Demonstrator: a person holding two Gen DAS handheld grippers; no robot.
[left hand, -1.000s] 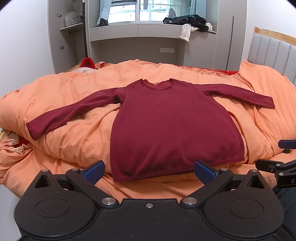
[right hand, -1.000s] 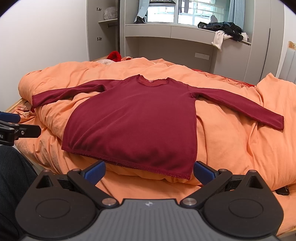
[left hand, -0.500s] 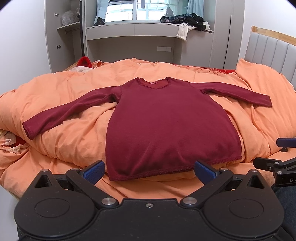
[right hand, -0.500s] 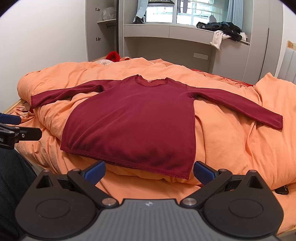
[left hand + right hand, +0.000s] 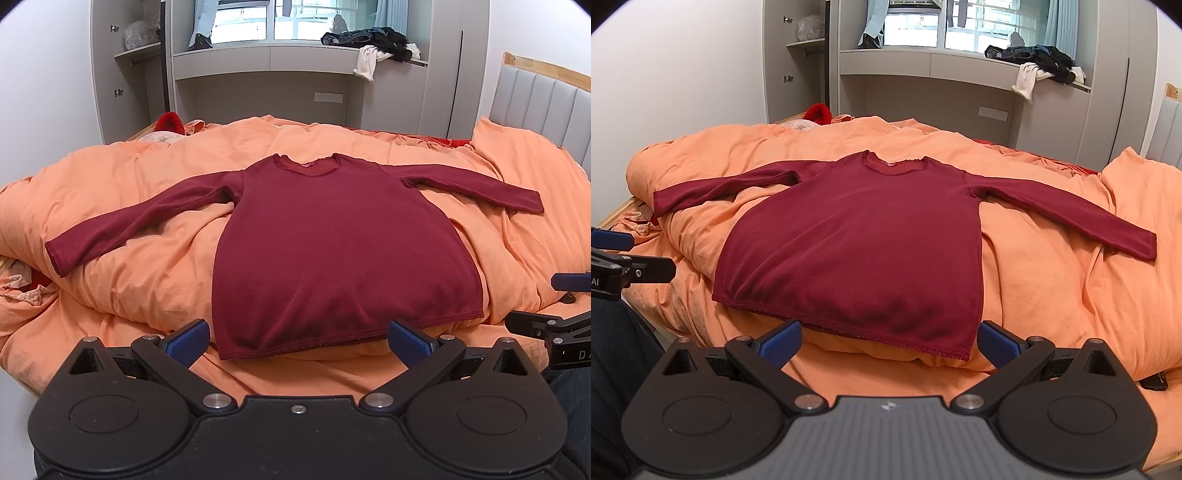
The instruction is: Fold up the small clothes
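Lying beyond left gripper: shirt

The dark red long-sleeved knit top lies flat and unfolded, front up, on the orange duvet covering the bed. Both sleeves extend outward to either side. The neckline points away; the hem lies at the near edge.

The right gripper is cut off by the left wrist view's right edge; finger spacing there cannot be determined. A dark object on the bed is partly hidden behind the gripper body and cannot be identified.
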